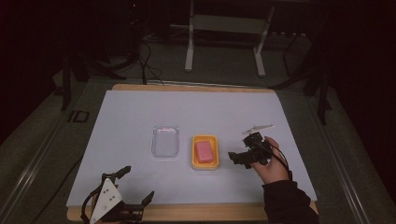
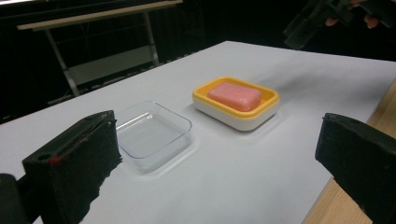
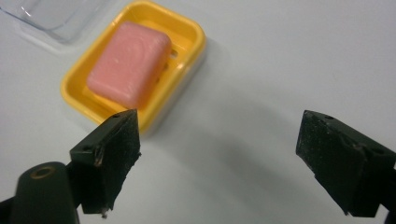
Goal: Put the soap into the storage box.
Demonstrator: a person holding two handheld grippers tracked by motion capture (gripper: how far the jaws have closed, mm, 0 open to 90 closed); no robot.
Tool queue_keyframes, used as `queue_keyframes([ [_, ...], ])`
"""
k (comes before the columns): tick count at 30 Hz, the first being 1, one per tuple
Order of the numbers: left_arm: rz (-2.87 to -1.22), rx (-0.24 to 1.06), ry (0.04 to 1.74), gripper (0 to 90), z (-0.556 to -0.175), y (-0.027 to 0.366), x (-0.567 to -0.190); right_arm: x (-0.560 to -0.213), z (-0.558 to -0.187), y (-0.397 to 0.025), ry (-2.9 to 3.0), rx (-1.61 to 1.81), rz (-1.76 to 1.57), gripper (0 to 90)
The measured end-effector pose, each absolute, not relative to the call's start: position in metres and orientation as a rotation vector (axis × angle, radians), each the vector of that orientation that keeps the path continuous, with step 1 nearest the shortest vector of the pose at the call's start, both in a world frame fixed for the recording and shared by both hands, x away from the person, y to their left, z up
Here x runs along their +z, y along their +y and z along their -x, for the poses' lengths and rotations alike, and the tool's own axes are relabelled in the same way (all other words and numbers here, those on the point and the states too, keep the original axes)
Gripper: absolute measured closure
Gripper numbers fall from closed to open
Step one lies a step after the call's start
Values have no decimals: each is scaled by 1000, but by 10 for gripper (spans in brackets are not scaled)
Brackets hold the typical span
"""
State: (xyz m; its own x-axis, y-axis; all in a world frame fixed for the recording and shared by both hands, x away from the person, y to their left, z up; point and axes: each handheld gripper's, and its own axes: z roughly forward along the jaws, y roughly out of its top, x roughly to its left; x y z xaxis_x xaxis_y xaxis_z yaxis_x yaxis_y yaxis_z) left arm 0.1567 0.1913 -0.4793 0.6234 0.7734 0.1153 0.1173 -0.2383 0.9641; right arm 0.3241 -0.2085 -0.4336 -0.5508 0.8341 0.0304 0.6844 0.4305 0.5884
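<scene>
Pink soap [image 1: 204, 151] lies flat in a yellow dish [image 1: 205, 164], mid-table on the white sheet [image 1: 140, 112]. Clear tray [image 1: 165, 141] sits just left of the dish, near but apart, and looks empty. Same layout in the left gripper view: soap [image 2: 234, 96] in dish [image 2: 268, 95], tray [image 2: 152, 133] beside it.

Right gripper [image 1: 240, 157] held in a hand [image 1: 273, 165], just right of the dish, off its near right corner and aimed toward it. Jaws spread wide, nothing between them. In the right gripper view the soap [image 3: 128, 63] and dish [image 3: 196, 37] sit ahead and to the left of the jaw gap; the left jaw tip overlaps the dish's near rim in the picture, but whether it touches I cannot tell. Bare sheet [image 3: 261, 70] lies between the jaws.

Left gripper [image 1: 135, 186] rests at the near edge of the table, well apart from dish and tray. Jaws wide open, empty. Grey plate on top.

Step in hand, as I judge it: approach by the right gripper to pick the soap, probably for moving to the tray. No grasp yet.

Next move calls for shifting the gripper over the soap so the bar sits centred in the gap, jaws across its short sides, dropping inside the dish walls without catching the rim, then closing. Soap may be slick; the dish could slide if nudged.
</scene>
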Motion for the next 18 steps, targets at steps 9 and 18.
queue_keyframes([
  [9,-1728,728,729,2,-157,191,-479,-450,-308,-240,2382,836,-1315,135],
  [18,-1732,720,725,2,-157,191,-479,-472,-295,-260,2343,868,-1239,132],
])
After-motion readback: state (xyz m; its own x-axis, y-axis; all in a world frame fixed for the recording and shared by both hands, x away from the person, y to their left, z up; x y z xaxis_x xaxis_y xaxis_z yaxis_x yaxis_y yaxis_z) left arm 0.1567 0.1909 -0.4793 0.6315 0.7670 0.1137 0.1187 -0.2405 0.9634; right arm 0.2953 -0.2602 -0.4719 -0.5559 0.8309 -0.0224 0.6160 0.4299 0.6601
